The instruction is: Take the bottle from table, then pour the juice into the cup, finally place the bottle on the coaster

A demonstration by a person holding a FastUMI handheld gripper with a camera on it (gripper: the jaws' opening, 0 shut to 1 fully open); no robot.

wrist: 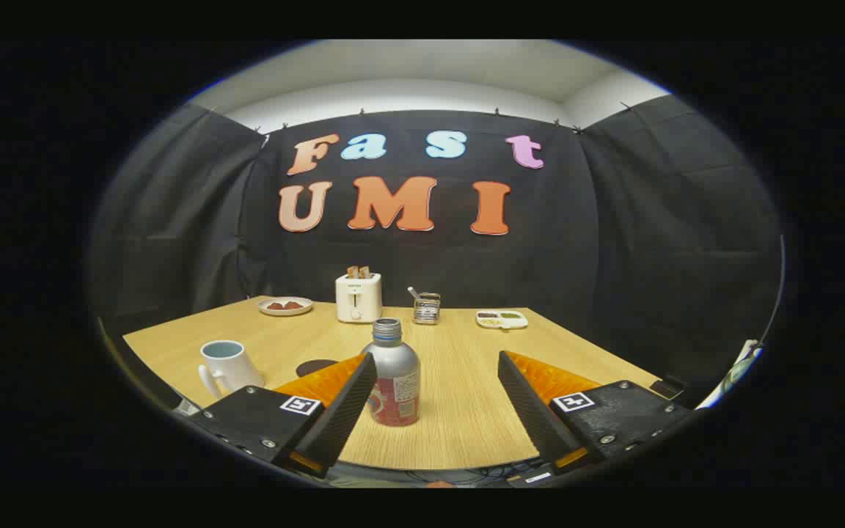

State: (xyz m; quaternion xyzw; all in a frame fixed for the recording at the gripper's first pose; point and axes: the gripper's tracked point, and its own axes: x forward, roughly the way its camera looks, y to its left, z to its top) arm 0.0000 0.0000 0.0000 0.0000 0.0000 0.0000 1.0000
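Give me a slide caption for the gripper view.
Open claw around the upright bottle, which is nearer one finger, with the cup and coaster to its side on the table.

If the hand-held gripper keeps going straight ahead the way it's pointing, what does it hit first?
Most likely the bottle. It stands on the table between the open fingers of the hand-held gripper, close to the left one. The toaster is far beyond.
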